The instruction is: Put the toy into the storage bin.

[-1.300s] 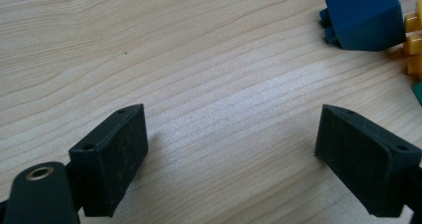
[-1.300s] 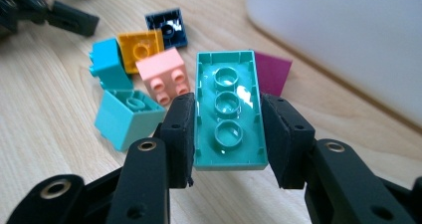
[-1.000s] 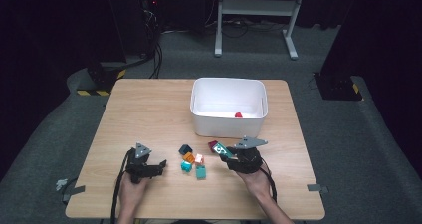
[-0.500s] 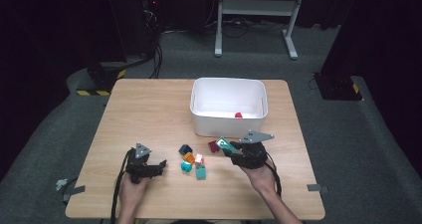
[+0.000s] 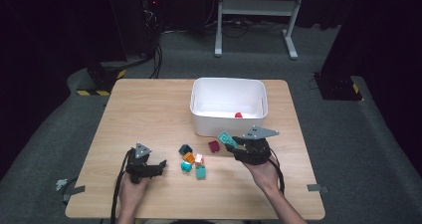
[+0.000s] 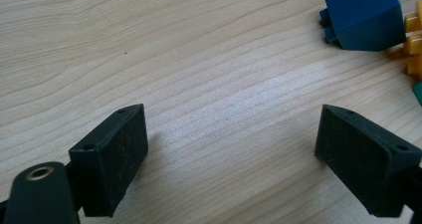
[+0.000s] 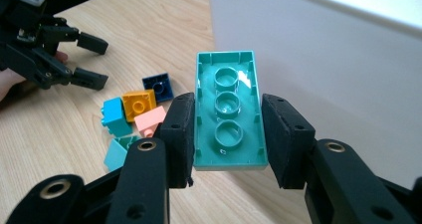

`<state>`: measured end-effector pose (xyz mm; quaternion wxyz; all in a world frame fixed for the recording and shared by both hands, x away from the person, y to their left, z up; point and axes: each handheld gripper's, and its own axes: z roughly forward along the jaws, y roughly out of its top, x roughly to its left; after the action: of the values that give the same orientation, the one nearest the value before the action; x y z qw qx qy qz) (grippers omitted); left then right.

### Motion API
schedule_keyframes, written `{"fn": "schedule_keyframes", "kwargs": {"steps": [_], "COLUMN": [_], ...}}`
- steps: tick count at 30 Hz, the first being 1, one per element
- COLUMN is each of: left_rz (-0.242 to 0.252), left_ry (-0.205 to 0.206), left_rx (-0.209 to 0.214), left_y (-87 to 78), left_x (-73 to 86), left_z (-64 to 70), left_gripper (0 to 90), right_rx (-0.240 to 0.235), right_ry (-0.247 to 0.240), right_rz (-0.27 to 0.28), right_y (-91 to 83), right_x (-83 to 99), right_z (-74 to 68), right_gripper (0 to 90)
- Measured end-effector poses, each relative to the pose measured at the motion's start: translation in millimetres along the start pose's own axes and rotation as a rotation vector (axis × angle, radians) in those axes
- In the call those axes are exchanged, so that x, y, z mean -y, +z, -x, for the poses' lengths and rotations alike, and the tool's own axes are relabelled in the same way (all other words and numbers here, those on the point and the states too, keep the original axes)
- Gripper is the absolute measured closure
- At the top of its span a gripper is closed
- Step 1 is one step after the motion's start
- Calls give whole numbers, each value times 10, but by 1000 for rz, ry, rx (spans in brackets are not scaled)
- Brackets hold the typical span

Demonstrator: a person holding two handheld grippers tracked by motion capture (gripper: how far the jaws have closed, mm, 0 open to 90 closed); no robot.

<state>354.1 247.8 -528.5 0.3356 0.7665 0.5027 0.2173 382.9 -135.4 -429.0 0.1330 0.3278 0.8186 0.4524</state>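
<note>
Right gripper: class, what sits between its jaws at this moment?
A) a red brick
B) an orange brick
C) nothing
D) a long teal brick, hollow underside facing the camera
D: in the right gripper view, the right gripper clamps the long teal brick from both sides, its three underside tubes showing.

One white bin (image 5: 228,107) stands on the wooden table (image 5: 144,114), with one red brick (image 5: 238,115) inside it. Five loose bricks lie in a cluster on the table: one dark blue brick (image 5: 185,149), one orange brick (image 5: 188,158), one pink brick (image 5: 199,159) and two teal bricks (image 5: 200,172). One maroon brick (image 5: 214,146) sits just beside the bin. One long teal brick (image 7: 228,109) is clamped in the right gripper (image 7: 228,134). There are two grippers, counting the left gripper (image 5: 158,165).
</note>
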Motion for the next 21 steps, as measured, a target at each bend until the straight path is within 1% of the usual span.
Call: {"fn": "schedule_keyframes", "kwargs": {"steps": [6, 10, 21], "left_rz": [0, 0, 0], "left_ry": [0, 0, 0], "left_rx": [0, 0, 0], "left_y": [0, 0, 0], "left_x": [0, 0, 0], "left_z": [0, 0, 0], "left_gripper": [131, 130, 130], "right_rx": [9, 14, 16], "right_ry": [4, -2, 19], "right_rz": [27, 41, 68], "right_y": [-74, -111, -183], "right_x": [-81, -143, -277], "right_z": [58, 92, 193], "right_gripper": [585, 585, 586]}}
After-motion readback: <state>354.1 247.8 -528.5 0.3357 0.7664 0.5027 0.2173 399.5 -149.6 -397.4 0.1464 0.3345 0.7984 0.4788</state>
